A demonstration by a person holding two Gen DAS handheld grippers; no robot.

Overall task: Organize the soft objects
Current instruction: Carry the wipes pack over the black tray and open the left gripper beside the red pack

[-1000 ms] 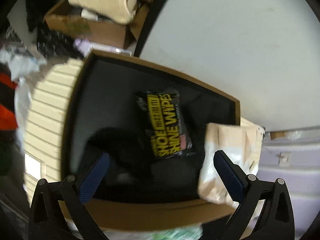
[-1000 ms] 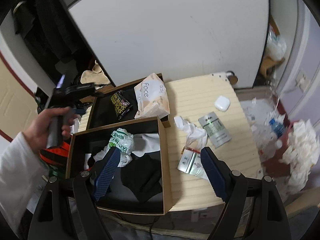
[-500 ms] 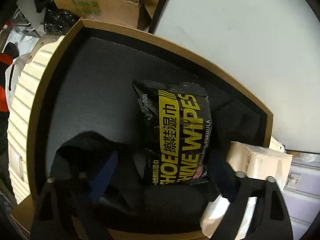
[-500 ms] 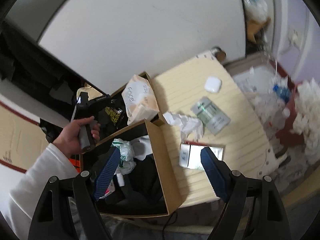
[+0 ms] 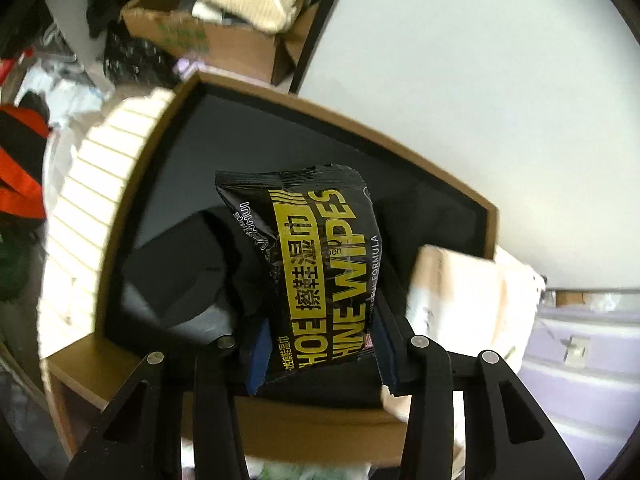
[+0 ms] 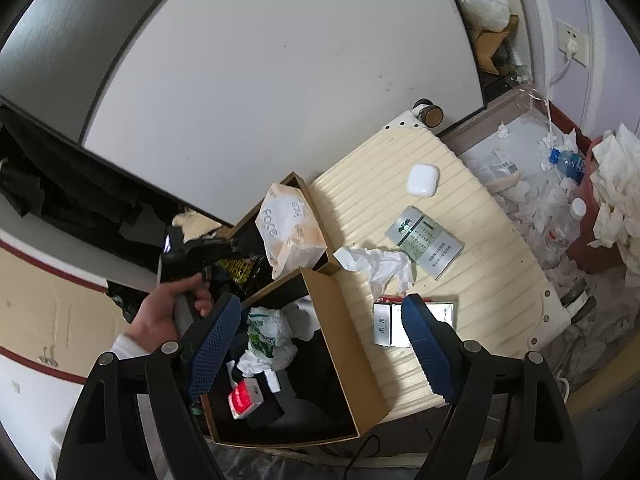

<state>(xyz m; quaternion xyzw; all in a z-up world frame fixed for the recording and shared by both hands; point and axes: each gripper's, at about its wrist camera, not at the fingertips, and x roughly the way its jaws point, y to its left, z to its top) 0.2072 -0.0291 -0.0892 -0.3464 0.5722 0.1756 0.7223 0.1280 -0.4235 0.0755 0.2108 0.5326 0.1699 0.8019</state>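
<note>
A black and yellow pack of shoe wipes hangs tilted just above the black floor of the far brown box. My left gripper has its jaws closing, and the blue pads press on the lower end of the pack from both sides. A beige face tissue pack leans over that box's right corner. In the right wrist view a hand holds the left gripper over the far box. My right gripper stands open with nothing in it, above the near box and the table.
The near box holds black cloth, a green-printed plastic bag and a red pack. On the slatted cream table lie a crumpled tissue, a white earbud case, a silver card and a white carton. Litter covers the floor at right.
My left gripper went down over the shoe wipes, closed its wide-open jaws onto the pack and came back up with it. The right gripper's view shifted and rolled; it stays open.
</note>
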